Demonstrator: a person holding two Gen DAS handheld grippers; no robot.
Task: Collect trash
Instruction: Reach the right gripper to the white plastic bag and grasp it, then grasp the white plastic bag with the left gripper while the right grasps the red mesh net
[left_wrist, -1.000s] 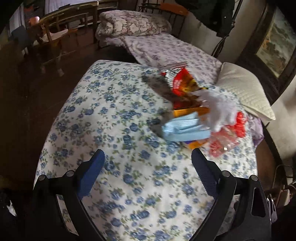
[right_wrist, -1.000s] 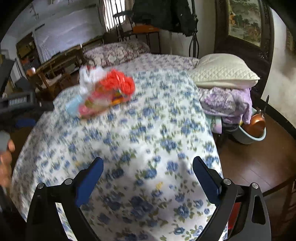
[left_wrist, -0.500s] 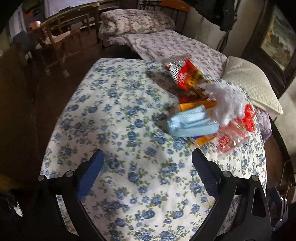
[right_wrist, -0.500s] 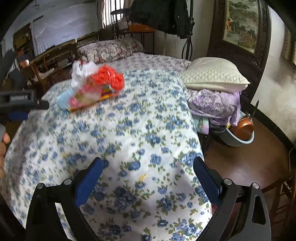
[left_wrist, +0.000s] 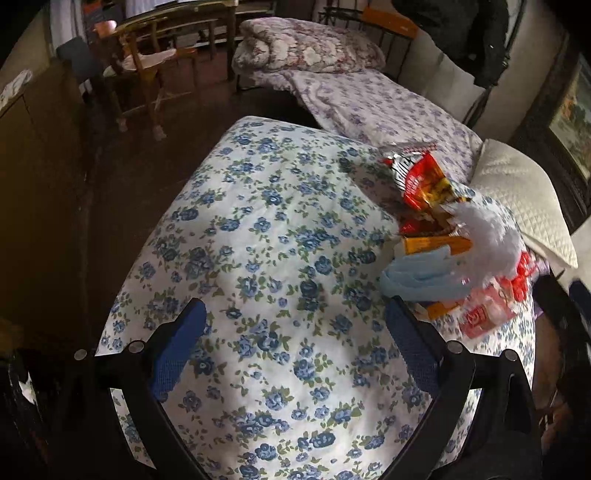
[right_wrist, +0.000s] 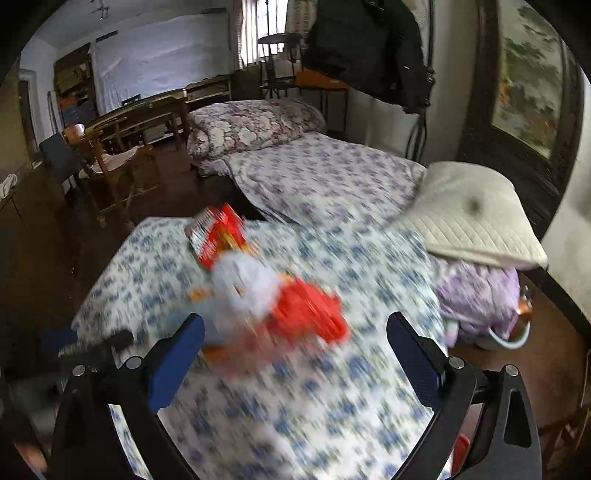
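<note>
A pile of trash lies on the blue-flowered bedspread (left_wrist: 266, 258): a red snack bag (left_wrist: 421, 177), an orange wrapper (left_wrist: 436, 243), a light blue cloth or mask (left_wrist: 417, 280), a white crumpled plastic bag (left_wrist: 487, 232) and a red-printed clear bag (left_wrist: 487, 314). My left gripper (left_wrist: 295, 343) is open and empty, low over the bedspread, left of the pile. My right gripper (right_wrist: 295, 354) is open and empty, with the blurred pile (right_wrist: 258, 291) just ahead between its fingers. The snack bag (right_wrist: 218, 236) lies behind the pile.
A white quilted pillow (left_wrist: 521, 199) and purple clothes (right_wrist: 476, 291) lie at the bed's right side. A second bed with a flowered quilt (left_wrist: 310, 48) stands behind. A wooden chair (left_wrist: 147, 70) and dark floor are to the left. A basin (right_wrist: 506, 336) sits on the floor, right.
My right gripper has swung left and closer, so the pile now sits low between its fingers; its view is blurred. My left gripper has shifted slightly, the pile moving right in its view.
</note>
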